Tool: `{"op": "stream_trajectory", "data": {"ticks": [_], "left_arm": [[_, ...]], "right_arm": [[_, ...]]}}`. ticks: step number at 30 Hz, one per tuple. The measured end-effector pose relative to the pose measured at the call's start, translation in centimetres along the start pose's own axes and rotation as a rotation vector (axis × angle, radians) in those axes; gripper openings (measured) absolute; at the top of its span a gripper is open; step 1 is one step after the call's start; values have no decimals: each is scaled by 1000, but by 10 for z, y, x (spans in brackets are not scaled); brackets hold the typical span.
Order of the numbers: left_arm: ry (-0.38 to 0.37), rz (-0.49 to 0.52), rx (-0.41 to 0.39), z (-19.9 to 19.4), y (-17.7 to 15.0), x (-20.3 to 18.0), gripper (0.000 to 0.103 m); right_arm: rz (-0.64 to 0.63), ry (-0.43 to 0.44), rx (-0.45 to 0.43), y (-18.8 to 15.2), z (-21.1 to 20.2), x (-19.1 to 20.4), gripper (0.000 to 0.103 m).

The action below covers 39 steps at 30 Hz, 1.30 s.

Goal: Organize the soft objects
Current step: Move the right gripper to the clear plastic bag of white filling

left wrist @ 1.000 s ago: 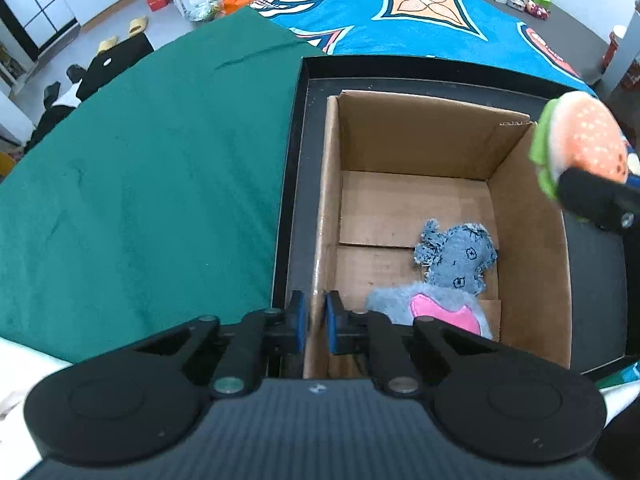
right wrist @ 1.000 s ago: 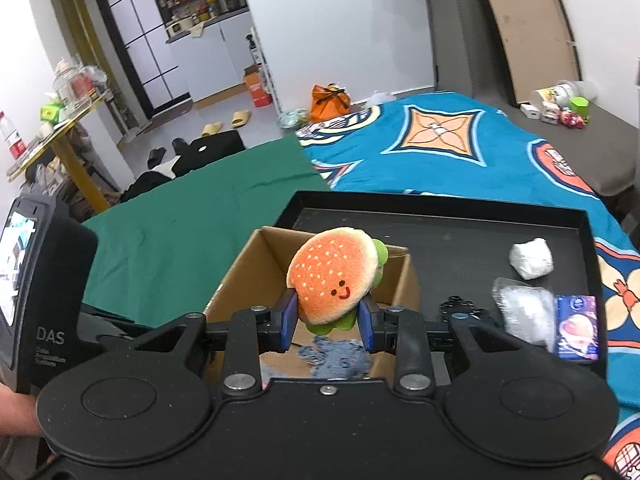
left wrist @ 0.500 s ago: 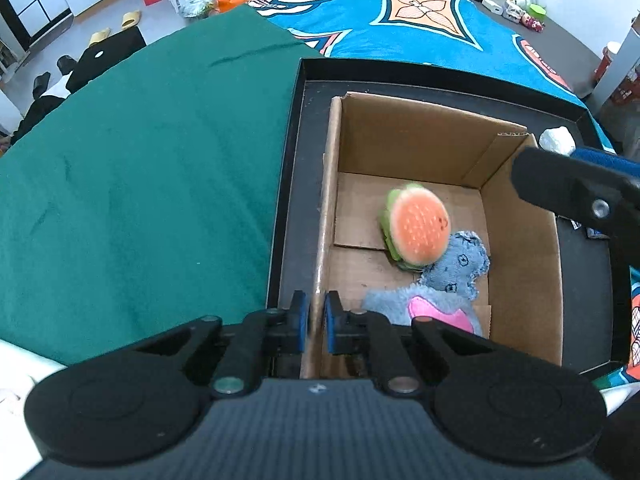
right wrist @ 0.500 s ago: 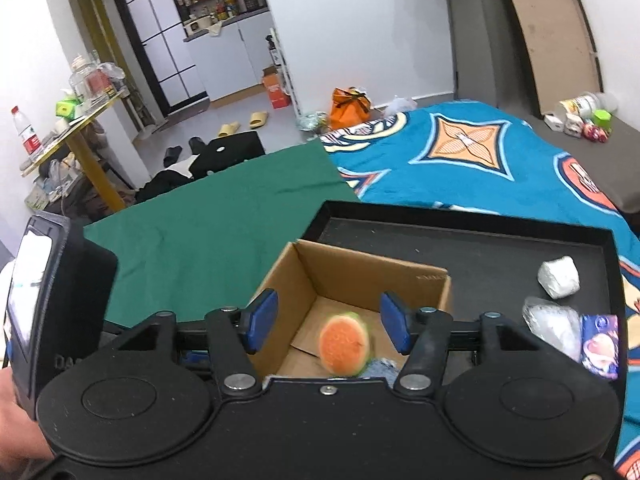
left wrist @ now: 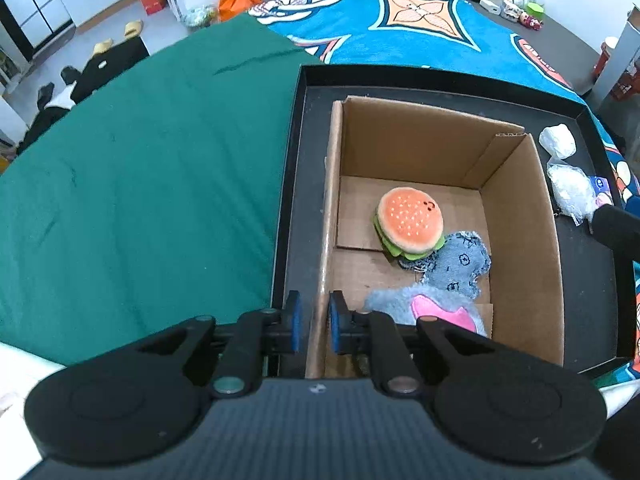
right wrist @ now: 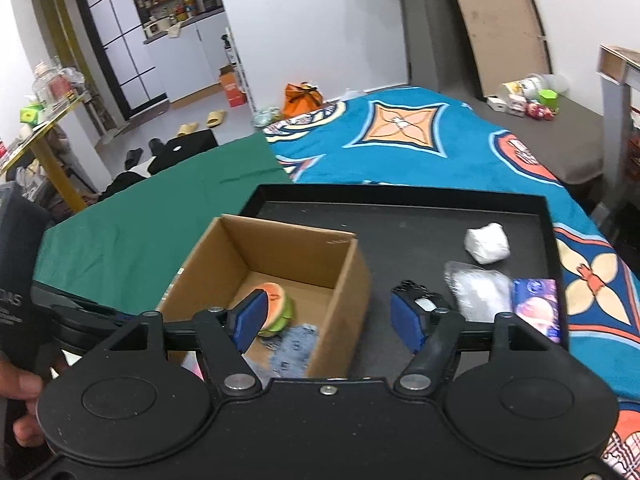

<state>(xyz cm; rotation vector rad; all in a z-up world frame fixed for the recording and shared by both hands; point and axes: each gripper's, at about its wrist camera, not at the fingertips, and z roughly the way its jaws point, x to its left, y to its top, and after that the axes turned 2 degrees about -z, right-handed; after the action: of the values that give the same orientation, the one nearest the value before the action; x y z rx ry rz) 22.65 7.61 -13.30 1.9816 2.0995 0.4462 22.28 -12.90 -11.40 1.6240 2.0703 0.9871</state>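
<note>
Now we are pinching the near left wall of the cardboard box (left wrist: 516, 240) with our left gripper (left wrist: 314, 322) — its blue pads sitting narrow on either side of the cardboard, low in the frame. Our right gripper (right wrist: 330, 320) is hanging wide apart and empty above the box's right edge. The burger toy (left wrist: 410, 226) is lying at mid-frame on the box floor, leaning on the denim toy (left wrist: 460, 264) — the grey-and-pink plush (left wrist: 424, 308) just below. Everything is sitting in the black tray (right wrist: 400, 200).
</note>
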Motion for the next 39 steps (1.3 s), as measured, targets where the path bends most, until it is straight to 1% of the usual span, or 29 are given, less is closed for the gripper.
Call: {"op": "stream_trajectory", "data": {"ticks": [2,4,6,13,17,21,29,36,39], "left_arm": [[19,13,-14,-3,-1,-2,23],[24,27,-24,-5,-1,-5,37],[37,43,-30,-6,-2,-9,42],[71,65,-29,-5,-1,-15,48],[90,68,-35,-5,-1,-16,50],[125,81,-33,-4,-1,-19,54],[177,108,-20,0,-1,-26,55],[203,123,-6,5,1,-33,55],[228,129,11,9,3,-36,55]], "right_arm": [[2,-11,2,-3,-1,-6,67],[7,-26,0,-5,-2,-13,67],[14,-37,-7,-7,-3,-20,67],[33,-71,-14,-18,-2,-43,65],[55,-83,-19,-22,0,-55,64],[78,-93,-20,-26,5,-67,64],[114,-119,-22,-30,20,-93,65],[114,-134,0,-27,42,-110,65],[116,-133,10,-24,51,-116,65]]}}
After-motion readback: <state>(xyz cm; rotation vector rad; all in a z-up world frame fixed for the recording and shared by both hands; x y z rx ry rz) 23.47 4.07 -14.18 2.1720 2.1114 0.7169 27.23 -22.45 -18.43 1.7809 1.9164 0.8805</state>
